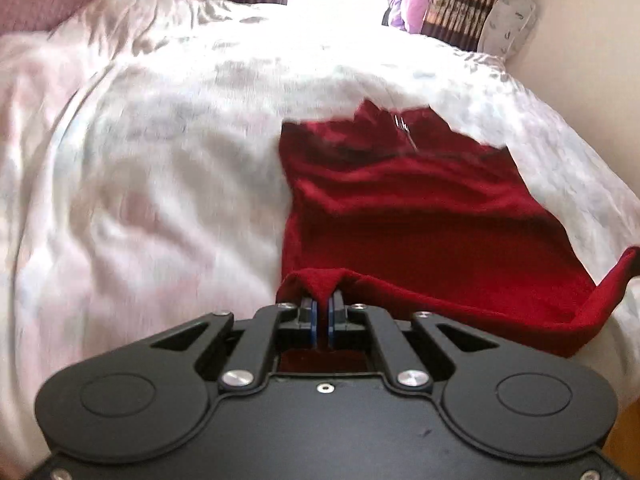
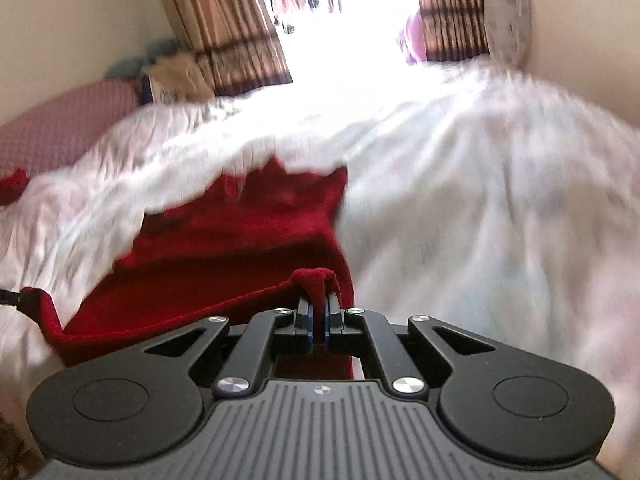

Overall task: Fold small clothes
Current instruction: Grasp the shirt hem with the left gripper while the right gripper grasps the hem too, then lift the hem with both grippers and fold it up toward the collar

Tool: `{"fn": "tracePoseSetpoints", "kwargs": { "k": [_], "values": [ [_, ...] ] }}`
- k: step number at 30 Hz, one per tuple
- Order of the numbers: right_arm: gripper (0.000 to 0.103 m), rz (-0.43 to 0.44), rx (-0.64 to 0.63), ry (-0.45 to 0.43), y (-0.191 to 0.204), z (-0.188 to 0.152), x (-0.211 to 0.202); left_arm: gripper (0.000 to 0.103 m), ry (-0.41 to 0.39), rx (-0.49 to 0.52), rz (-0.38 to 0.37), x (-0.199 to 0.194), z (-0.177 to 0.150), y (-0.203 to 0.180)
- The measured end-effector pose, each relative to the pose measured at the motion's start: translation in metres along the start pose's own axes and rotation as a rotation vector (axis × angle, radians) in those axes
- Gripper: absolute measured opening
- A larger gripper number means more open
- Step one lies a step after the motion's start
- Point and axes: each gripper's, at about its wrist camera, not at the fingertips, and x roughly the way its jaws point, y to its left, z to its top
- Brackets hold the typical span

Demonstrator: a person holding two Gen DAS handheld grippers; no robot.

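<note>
Red garment (image 1: 420, 216) spread on white bedsheet (image 1: 140, 160); left gripper (image 1: 322, 300) pinching its near left corner, right gripper (image 2: 319, 300) clamped on near right corner, hem stretched between

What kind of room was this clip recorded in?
Most likely a bedroom: a bed with a rumpled white bedspread, patterned curtains framing a bright window, and a pillow against the wall. The red garment lies on the bed.

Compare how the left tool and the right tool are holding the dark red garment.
The left tool pinches the dark red fleece garment at its left near corner; the right tool pinches its right near corner. The hem sags low beside the left tool, less beside the right. Both are shut on bunched fabric above the white bedspread.
</note>
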Motion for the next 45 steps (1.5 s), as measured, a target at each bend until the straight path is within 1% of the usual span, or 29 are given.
{"fn": "tracePoseSetpoints", "kwargs": {
  "k": [1, 3, 4, 5, 6, 7, 8, 9, 10, 11, 12, 13, 15, 16, 18, 20, 23, 25, 27, 28, 29, 30, 31, 32, 33, 34, 38, 42, 45],
  "values": [
    [0.005, -0.004, -0.017, -0.029, 0.002, 0.009, 0.009, 0.003, -0.032, 0.013, 0.009, 0.006, 0.012, 0.001],
    [0.005, -0.012, -0.065, -0.102, 0.007, 0.035, 0.031, 0.003, -0.152, 0.061, 0.046, 0.017, 0.052, -0.004],
    [0.005, -0.020, -0.100, -0.149, 0.010, 0.049, 0.042, 0.004, -0.210, 0.062, 0.050, 0.018, 0.069, -0.003],
    [0.005, -0.040, -0.128, -0.211, 0.012, 0.065, 0.055, 0.009, -0.289, 0.051, 0.052, 0.021, 0.089, -0.001],
    [0.007, -0.063, -0.128, -0.261, 0.012, 0.080, 0.067, 0.018, -0.381, 0.021, 0.060, 0.027, 0.109, 0.002],
    [0.009, -0.080, -0.111, -0.281, 0.011, 0.094, 0.080, 0.030, -0.445, -0.002, 0.068, 0.035, 0.122, 0.006],
    [0.023, -0.078, -0.083, -0.279, 0.008, 0.109, 0.096, 0.062, -0.477, -0.033, 0.104, 0.042, 0.132, 0.008],
    [0.044, -0.070, -0.059, -0.260, 0.003, 0.121, 0.114, 0.061, -0.482, -0.081, 0.160, 0.052, 0.139, 0.011],
    [0.054, -0.074, -0.043, -0.229, -0.001, 0.128, 0.128, 0.061, -0.465, -0.113, 0.201, 0.062, 0.142, 0.014],
    [0.063, -0.108, -0.005, -0.182, -0.006, 0.132, 0.140, 0.061, -0.413, -0.137, 0.229, 0.076, 0.141, 0.018],
    [0.062, -0.135, 0.030, -0.155, -0.010, 0.131, 0.145, 0.061, -0.360, -0.157, 0.230, 0.087, 0.135, 0.022],
    [0.062, -0.145, 0.066, -0.148, -0.015, 0.123, 0.145, 0.061, -0.317, -0.172, 0.222, 0.096, 0.128, 0.024],
    [0.071, -0.111, 0.086, -0.147, -0.024, 0.101, 0.141, 0.061, -0.209, -0.186, 0.172, 0.114, 0.103, 0.032],
    [0.072, -0.101, 0.076, -0.113, -0.026, 0.089, 0.143, 0.061, -0.157, -0.179, 0.153, 0.122, 0.091, 0.033],
    [0.072, -0.106, 0.041, -0.028, -0.027, 0.067, 0.148, 0.061, -0.106, -0.158, 0.145, 0.132, 0.073, 0.032],
    [0.071, -0.100, 0.020, 0.028, -0.028, 0.046, 0.149, 0.061, -0.082, -0.116, 0.135, 0.137, 0.062, 0.026],
    [0.072, -0.072, -0.013, 0.081, -0.021, 0.022, 0.151, 0.061, -0.076, -0.059, 0.083, 0.134, 0.058, 0.021],
    [0.072, -0.066, -0.027, 0.106, -0.019, 0.017, 0.152, 0.061, -0.075, -0.022, 0.049, 0.137, 0.059, 0.016],
    [0.073, -0.063, -0.021, 0.127, -0.020, 0.020, 0.155, 0.061, -0.051, 0.019, 0.040, 0.146, 0.059, 0.008],
    [0.073, -0.065, -0.013, 0.136, -0.021, 0.022, 0.157, 0.061, -0.033, 0.039, 0.038, 0.150, 0.058, 0.006],
    [0.072, -0.061, 0.005, 0.139, -0.022, 0.022, 0.156, 0.058, -0.011, 0.058, 0.039, 0.150, 0.051, 0.003],
    [0.056, -0.046, 0.025, 0.138, -0.023, 0.024, 0.158, 0.051, 0.011, 0.076, 0.049, 0.155, 0.049, -0.001],
    [0.040, -0.019, 0.045, 0.138, -0.026, 0.025, 0.157, 0.046, 0.001, 0.089, 0.066, 0.157, 0.046, -0.005],
    [0.006, 0.042, 0.073, 0.151, -0.029, 0.026, 0.157, 0.010, -0.017, 0.104, 0.065, 0.155, 0.043, -0.006],
    [0.008, 0.069, 0.098, 0.150, -0.030, 0.026, 0.154, 0.007, -0.004, 0.107, 0.046, 0.155, 0.042, -0.006],
    [0.008, 0.057, 0.107, 0.129, -0.030, 0.026, 0.148, 0.007, -0.006, 0.095, 0.031, 0.155, 0.044, -0.004],
    [0.007, 0.058, 0.096, 0.090, -0.021, 0.027, 0.129, 0.005, -0.075, 0.055, -0.015, 0.127, 0.042, 0.004],
    [0.006, 0.109, 0.194, 0.080, -0.028, 0.028, 0.110, 0.005, -0.133, -0.009, -0.070, 0.092, 0.042, 0.013],
    [0.006, 0.132, 0.225, 0.082, -0.034, 0.026, 0.100, 0.005, -0.147, -0.008, -0.093, 0.067, 0.033, 0.014]
  ]
}}
